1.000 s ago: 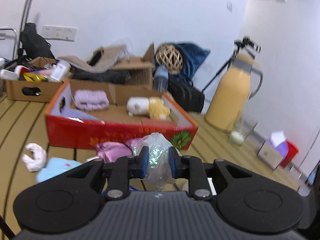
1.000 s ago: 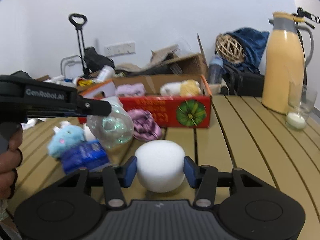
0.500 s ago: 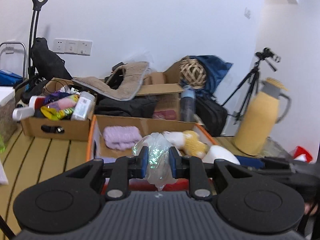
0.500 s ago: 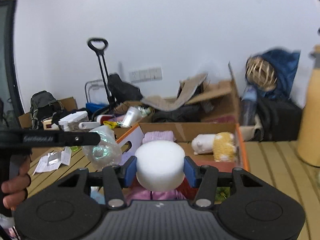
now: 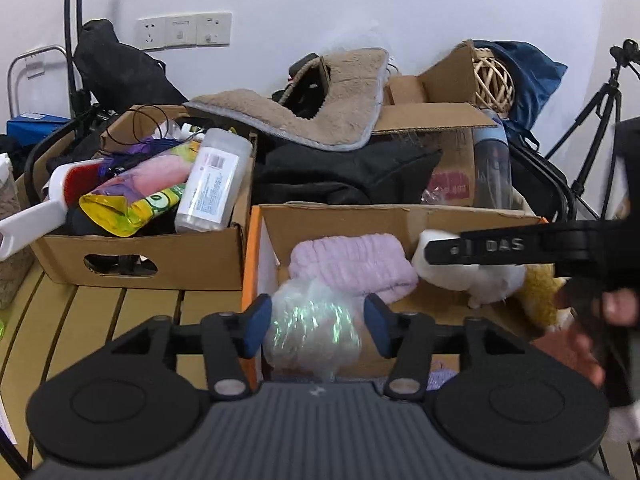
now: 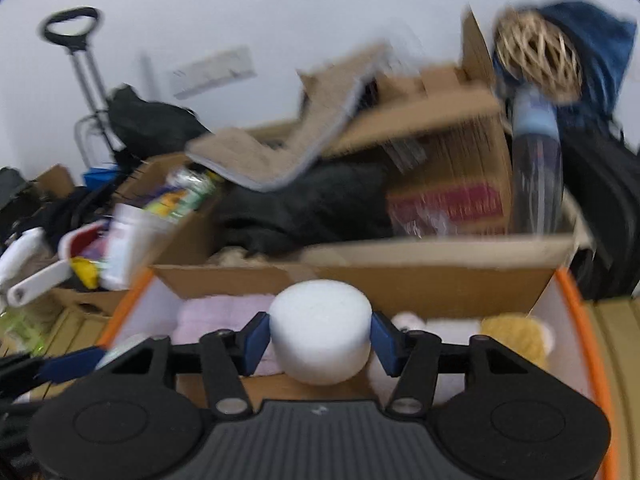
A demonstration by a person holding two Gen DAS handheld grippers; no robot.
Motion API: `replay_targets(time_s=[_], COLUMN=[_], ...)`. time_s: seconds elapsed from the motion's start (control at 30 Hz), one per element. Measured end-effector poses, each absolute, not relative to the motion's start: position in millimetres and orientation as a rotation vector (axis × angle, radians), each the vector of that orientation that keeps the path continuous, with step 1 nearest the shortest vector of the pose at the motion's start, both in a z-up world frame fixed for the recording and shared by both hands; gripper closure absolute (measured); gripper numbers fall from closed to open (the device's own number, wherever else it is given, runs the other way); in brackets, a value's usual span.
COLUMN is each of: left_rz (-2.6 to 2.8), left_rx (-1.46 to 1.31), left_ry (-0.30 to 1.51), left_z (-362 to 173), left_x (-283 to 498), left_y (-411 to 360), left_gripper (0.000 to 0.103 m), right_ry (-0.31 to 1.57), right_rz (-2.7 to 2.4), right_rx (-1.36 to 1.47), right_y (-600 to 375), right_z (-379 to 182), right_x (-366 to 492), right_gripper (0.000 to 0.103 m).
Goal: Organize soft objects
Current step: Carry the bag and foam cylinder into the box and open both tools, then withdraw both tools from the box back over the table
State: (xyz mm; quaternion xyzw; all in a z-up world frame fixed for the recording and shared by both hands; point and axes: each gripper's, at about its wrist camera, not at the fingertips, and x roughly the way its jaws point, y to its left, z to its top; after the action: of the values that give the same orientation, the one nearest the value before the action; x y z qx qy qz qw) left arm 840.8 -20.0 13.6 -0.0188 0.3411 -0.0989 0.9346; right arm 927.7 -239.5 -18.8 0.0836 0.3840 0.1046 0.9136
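Left wrist view, left gripper (image 5: 316, 324) just opened, crinkly bag (image 5: 312, 328) loose between, right view, right gripper (image 6: 318, 338) parting off foam puck (image 6: 320, 336)

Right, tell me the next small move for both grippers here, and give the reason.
Probably lift both straight back out. The left gripper has just been opening: its pads stand clear of the clear plastic ball, which sits loose over the orange-edged box. The right gripper has been opening too, and the white foam puck between its pads looks barely gripped, if at all, above the same box.
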Motion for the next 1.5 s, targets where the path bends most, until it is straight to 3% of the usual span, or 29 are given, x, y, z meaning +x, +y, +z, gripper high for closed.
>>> replay_targets(time_s=[0.23,0.6,0.8,1.03,1.2,1.33,1.5], left_rz=[-0.206,-0.192,-0.204,-0.146,-0.125,-0.047,-0.077], left_rx=[-0.035,-0.002,0.003,-0.02,-0.062,-0.04,-0.048], left_ry=[0.63,0.507,0.431,0.288,0.262,0.223,0.274], left_z=[50,162,198,161,119,90,69], left_x=[821,708,605,463,371,307,271], left_y=[-17,4,21,40,49,53,55], left_gripper=[0.038,0.031,0.023,0.017,0.012,0.006,0.004], right_ry=[0.783,0.645,0.547,0.397,0.323,0.322,0.344], right_rz=[0.208,0.231,0.259,0.327,0.277,0.349,0.367], right_rx=[0.194,0.147,0.038,-0.009,-0.072,-0.055,0.117], right_y=[-246,-273,-288,-303,-300,-300,-314], right_z=[-13,114,173,184,148,111,75], right_x=[919,814,699,548,443,365,297], right_gripper=[0.041,0.036,0.031,0.021,0.021,0.014,0.013])
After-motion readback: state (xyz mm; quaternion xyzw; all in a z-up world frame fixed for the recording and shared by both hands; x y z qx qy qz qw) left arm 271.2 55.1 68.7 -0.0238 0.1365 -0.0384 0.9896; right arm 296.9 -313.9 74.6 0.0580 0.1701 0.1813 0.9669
